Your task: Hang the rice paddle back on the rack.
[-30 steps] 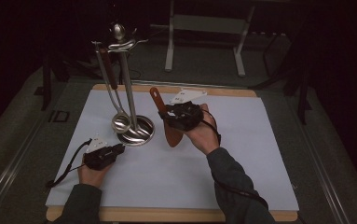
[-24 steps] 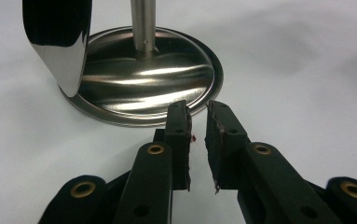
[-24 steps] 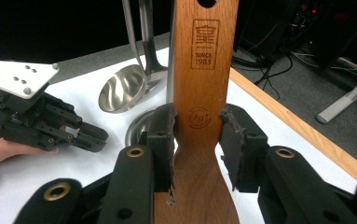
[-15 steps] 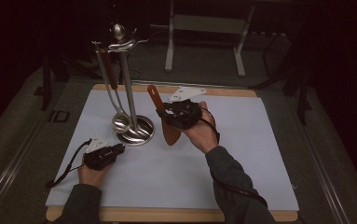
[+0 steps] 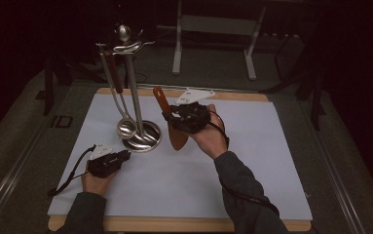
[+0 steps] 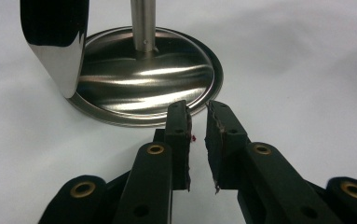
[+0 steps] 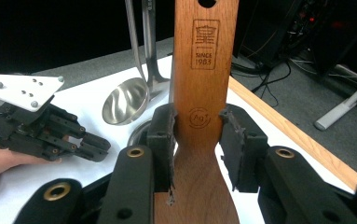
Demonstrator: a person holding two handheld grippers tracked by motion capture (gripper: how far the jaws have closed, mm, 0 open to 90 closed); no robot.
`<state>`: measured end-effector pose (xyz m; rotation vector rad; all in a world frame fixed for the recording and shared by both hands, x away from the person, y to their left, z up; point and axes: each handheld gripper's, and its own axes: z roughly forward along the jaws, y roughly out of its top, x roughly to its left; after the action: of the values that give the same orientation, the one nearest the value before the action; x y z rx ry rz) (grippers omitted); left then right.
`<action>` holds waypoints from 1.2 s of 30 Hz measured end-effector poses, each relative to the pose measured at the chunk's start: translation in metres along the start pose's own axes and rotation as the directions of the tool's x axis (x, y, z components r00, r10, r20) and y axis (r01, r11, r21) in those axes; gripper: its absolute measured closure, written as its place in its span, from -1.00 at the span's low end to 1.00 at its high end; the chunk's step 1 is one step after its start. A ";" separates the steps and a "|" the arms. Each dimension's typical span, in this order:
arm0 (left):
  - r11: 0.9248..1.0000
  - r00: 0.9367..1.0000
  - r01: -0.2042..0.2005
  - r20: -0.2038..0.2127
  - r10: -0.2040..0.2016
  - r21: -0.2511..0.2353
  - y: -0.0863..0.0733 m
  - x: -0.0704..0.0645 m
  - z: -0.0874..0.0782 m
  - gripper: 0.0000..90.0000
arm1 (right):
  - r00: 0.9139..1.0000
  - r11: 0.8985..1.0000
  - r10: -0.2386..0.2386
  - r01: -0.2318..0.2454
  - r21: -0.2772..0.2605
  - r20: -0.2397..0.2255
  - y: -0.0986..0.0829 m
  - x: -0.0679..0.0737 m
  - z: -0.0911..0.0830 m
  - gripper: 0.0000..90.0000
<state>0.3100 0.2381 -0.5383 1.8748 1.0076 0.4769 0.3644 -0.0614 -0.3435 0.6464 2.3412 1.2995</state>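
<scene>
A steel utensil stand rises from a round base on the white mat, and a steel ladle hangs from it. My right gripper is shut on a wooden spatula, held tilted just right of the stand with its handle pointing up and left. In the right gripper view the spatula fills the gap between the jaws of the right gripper. My left gripper rests on the mat in front of the base. Seen in its own view, the left gripper has its jaws almost together with nothing between them, close to the stand base.
The ladle bowl hangs just above the base's left side. The table's wooden edge runs along the mat's far side. A metal frame stands on the floor beyond the table. Bare mat lies right of my right hand.
My right gripper has carried the spatula slightly left, closer to the stand. The left gripper has stayed where it was.
</scene>
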 end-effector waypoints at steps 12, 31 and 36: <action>1.000 1.000 0.001 0.000 -0.001 0.000 0.000 0.000 0.000 0.77 | 1.000 1.000 -0.006 0.007 -0.013 0.002 0.008 0.002 -0.003 0.47; 1.000 1.000 0.001 0.001 -0.001 -0.001 0.000 0.000 0.000 0.77 | 1.000 1.000 -0.013 0.014 -0.027 0.011 0.016 0.001 -0.006 0.47; 1.000 1.000 0.000 0.000 0.000 0.000 0.000 0.000 0.000 0.77 | 1.000 0.999 -0.009 0.009 -0.032 0.013 0.018 0.002 -0.007 0.47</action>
<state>0.3101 0.2380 -0.5383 1.8750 1.0078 0.4763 0.3631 -0.0570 -0.3248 0.6317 2.3062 1.3220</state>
